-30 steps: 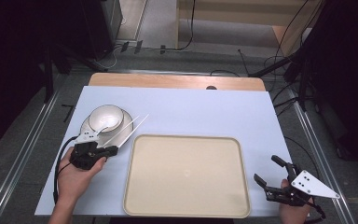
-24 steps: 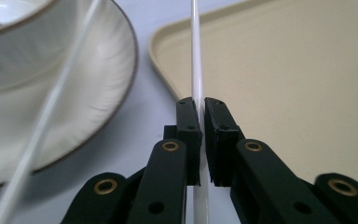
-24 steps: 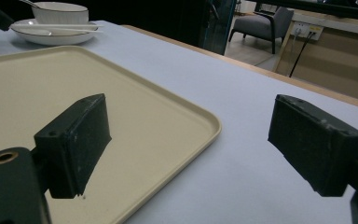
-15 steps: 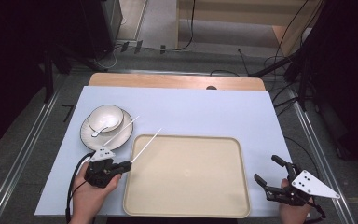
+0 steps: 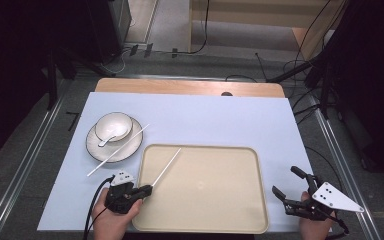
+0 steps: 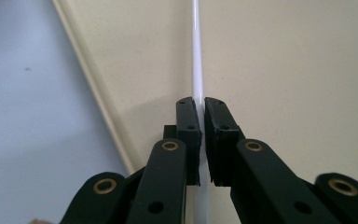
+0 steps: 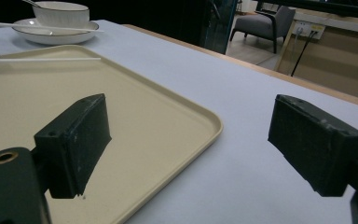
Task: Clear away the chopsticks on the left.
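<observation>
At the left of the table, a white bowl with a spoon in it sits on a white plate, and a white chopstick lies slantwise across the plate's near rim, one end reaching onto the pale blue table cover. Nearer the person, the left gripper is held low at the near left corner of the beige tray, its jaws clamped on the end of a second white chopstick. That held chopstick runs up and to the right from the jaws, over the tray's left part, toward the tray's far rim. In the left gripper view, the chopstick passes straight between the two black pads, which press on it from either side, with the tray's raised edge just beside them and the table cover beyond it. At the far right, the right gripper rests off the tray near the table's near right corner, its jaws wide apart and holding nothing. In the right gripper view, the tray's rounded corner lies between those parted jaws.
</observation>
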`<state>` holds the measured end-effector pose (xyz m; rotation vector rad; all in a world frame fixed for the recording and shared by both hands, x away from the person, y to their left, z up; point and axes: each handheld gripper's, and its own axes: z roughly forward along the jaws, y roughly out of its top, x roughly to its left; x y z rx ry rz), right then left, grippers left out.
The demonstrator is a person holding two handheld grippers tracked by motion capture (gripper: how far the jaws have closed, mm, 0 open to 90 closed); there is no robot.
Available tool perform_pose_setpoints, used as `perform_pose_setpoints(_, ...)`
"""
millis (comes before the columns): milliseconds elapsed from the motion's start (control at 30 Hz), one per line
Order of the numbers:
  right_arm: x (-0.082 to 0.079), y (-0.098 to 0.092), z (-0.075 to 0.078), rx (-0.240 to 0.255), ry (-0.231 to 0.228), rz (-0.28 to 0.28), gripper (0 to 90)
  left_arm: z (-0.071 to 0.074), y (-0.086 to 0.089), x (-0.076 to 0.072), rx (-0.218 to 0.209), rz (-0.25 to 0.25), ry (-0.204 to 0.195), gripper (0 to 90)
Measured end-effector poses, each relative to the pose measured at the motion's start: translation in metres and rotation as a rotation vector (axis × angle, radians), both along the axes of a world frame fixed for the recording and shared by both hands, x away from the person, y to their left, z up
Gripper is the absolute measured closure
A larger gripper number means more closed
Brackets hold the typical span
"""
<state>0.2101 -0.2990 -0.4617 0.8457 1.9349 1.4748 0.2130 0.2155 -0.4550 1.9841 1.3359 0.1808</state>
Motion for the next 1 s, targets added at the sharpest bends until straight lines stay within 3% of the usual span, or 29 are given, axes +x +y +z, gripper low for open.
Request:
perform_pose_setpoints(133, 0.000, -0.001, 0.000, 0.000, -0.001, -0.001, 13.0, -0.004, -0.004, 0.000, -0.018, 0.015, 0.015, 85.9)
perform_pose_setpoints(233, 0.000, -0.001, 0.000, 0.001, 0.002, -0.001, 13.0, -0.007, -0.006, -0.001, -0.018, 0.038, 0.000, 85.8)
perform_pose_setpoints(433, 0.000, 0.000, 0.000, -0.004, 0.001, 0.000, 13.0, -0.007, -0.008, -0.002, -0.021, 0.044, -0.006, 84.7)
perform_pose_setpoints(533, 0.000, 0.000, 0.000, -0.002, 0.002, -0.001, 13.0, -0.007, -0.007, -0.002, -0.039, 0.036, -0.003, 78.7)
perform_pose_setpoints(733, -0.001, -0.001, 0.000, -0.003, 0.000, -0.003, 13.0, -0.005, -0.008, 0.000, -0.016, 0.033, -0.014, 77.1)
perform_pose_setpoints(800, -0.001, -0.001, 0.000, -0.001, 0.000, -0.002, 13.0, -0.001, -0.007, 0.003, -0.029, 0.029, -0.026, 76.1)
perform_pose_setpoints(900, -0.001, -0.002, 0.000, 0.001, 0.001, -0.001, 13.0, 0.003, -0.007, 0.007, -0.048, 0.007, -0.029, 79.3)
perform_pose_setpoints(933, 0.000, -0.002, 0.000, 0.003, 0.002, 0.004, 13.0, 0.006, -0.008, 0.013, -0.063, -0.013, -0.029, 86.9)
perform_pose_setpoints(1000, 0.000, -0.001, 0.000, 0.000, 0.002, 0.004, 13.0, 0.008, -0.012, 0.021, -0.064, -0.038, -0.033, 90.0)
